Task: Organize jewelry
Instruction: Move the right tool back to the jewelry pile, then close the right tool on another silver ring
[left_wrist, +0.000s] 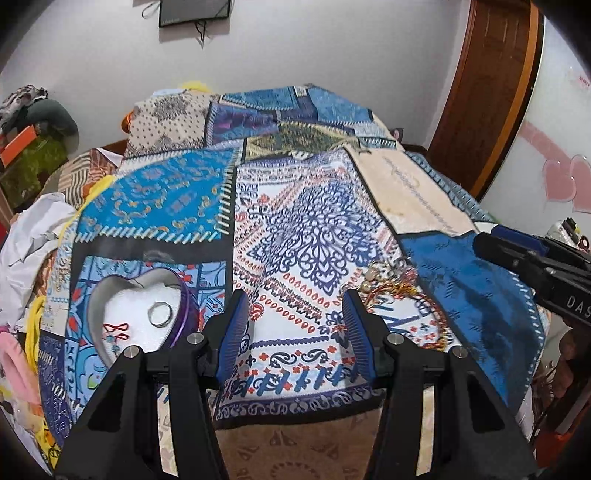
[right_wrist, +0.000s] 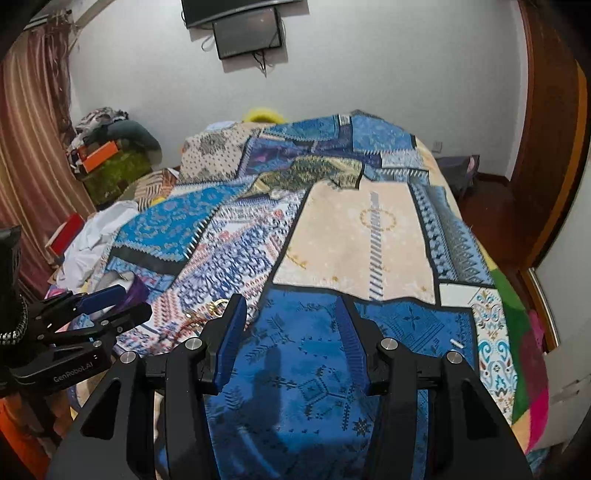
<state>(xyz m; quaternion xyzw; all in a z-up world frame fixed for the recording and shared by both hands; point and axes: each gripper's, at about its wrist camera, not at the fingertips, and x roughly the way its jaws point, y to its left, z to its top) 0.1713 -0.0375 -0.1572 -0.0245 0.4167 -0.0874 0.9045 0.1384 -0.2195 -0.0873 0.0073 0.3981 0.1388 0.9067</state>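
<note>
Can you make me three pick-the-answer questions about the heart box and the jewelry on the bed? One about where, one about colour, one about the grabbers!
1. Where does the silver ring lie?
A. inside the heart-shaped box
B. on the blue patch
C. on the floor

2. What colour is the box's outer wall?
A. green
B. purple
C. yellow

3. What is between the fingers of the left gripper?
A. the ring
B. a bracelet
C. nothing

Answers:
1 A, the ring rests on the white lining inside the box.
2 B, a purple rim shows at its right side.
3 C, only the bedspread shows between the open fingers; the jewelry pile lies beside them.
</note>
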